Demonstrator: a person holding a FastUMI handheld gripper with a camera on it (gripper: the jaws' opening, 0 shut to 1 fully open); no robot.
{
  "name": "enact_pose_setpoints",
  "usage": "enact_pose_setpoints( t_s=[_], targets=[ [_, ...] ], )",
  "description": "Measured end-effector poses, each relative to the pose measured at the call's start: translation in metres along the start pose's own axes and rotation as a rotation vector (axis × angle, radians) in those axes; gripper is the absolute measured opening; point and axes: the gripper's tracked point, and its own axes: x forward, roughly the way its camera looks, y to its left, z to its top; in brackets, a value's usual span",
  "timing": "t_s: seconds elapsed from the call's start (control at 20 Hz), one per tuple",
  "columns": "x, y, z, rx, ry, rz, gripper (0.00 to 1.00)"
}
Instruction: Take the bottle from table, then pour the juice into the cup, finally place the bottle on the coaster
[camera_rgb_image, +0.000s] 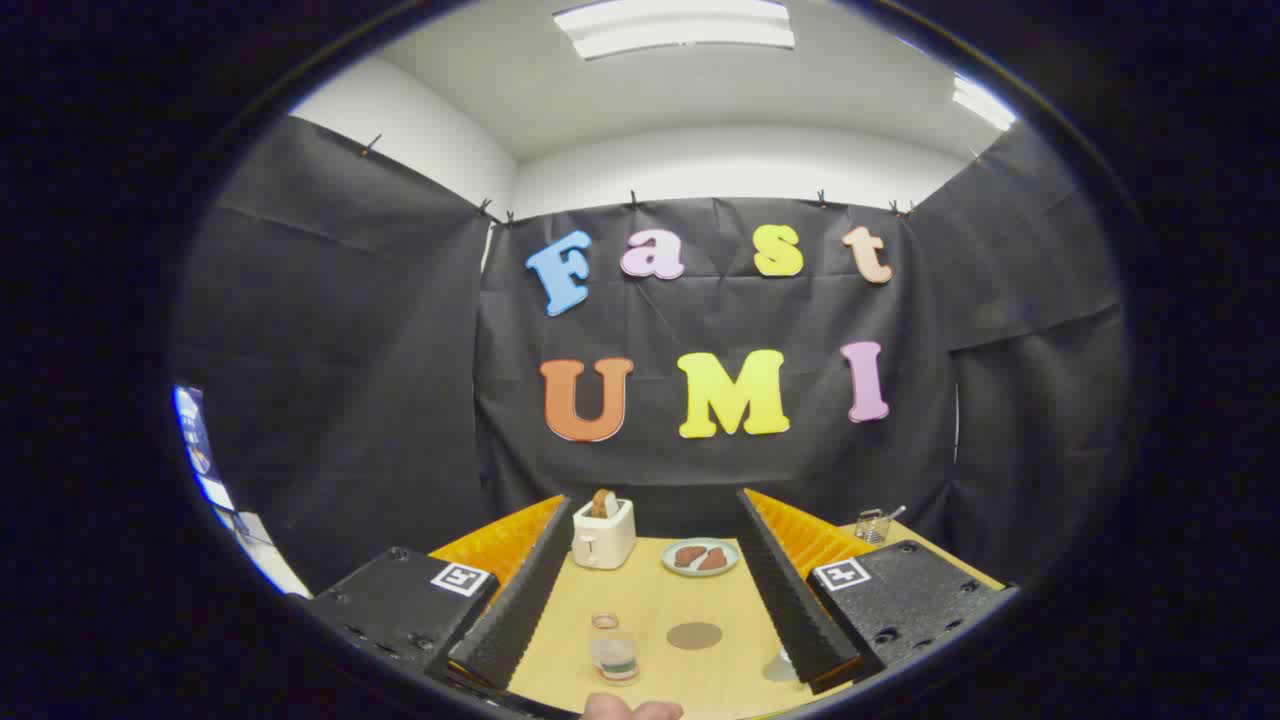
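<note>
Since the gripper (655, 498) stands wide open, its two fingers splayed apart and pressing on nothing, we read the whole tabletop (650, 600) in the gap between them. What matters most to us is where the bottle (614, 652) sits in that gap. It stands upright on the table, near the roots of the fingers and well short of their tips. It is also closer to the left finger than to the right one. Its long axis runs straight up from the table, and we look down on its open ringed mouth from above and a little behind.

Because the bottle is so low between the fingers, we judge that closing on it would call for the gripper to drop and the fingers to come level with its body.

Just beside the bottle, to its right and slightly farther on, the round brown coaster (694, 635) lies flat and bare. The bottle does not touch it. A pale rounded thing (779, 666) shows against the inner side of the right finger. We cannot tell whether it is the cup.

Beyond the coaster, a toaster (603, 534) and a plate (700, 557) of brown pieces stand near the fingertips. A person's fingertips (632, 709) show just behind the bottle.
</note>
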Motion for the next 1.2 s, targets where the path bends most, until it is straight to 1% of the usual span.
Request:
enact_pose_setpoints(
  t_s=[0.2, 0.4, 0.75, 1.2],
  targets=[
    [-0.001, 0.012, -0.004, -0.026, 0.009, 0.007, 1.00],
    [-0.006, 0.013, 0.002, -0.035, -0.007, 0.004, 1.00],
    [-0.006, 0.007, 0.001, 0.005, -0.008, 0.003, 1.00],
    [-0.007, 0.008, -0.006, -0.009, 0.010, -0.004, 1.00]
  ],
)
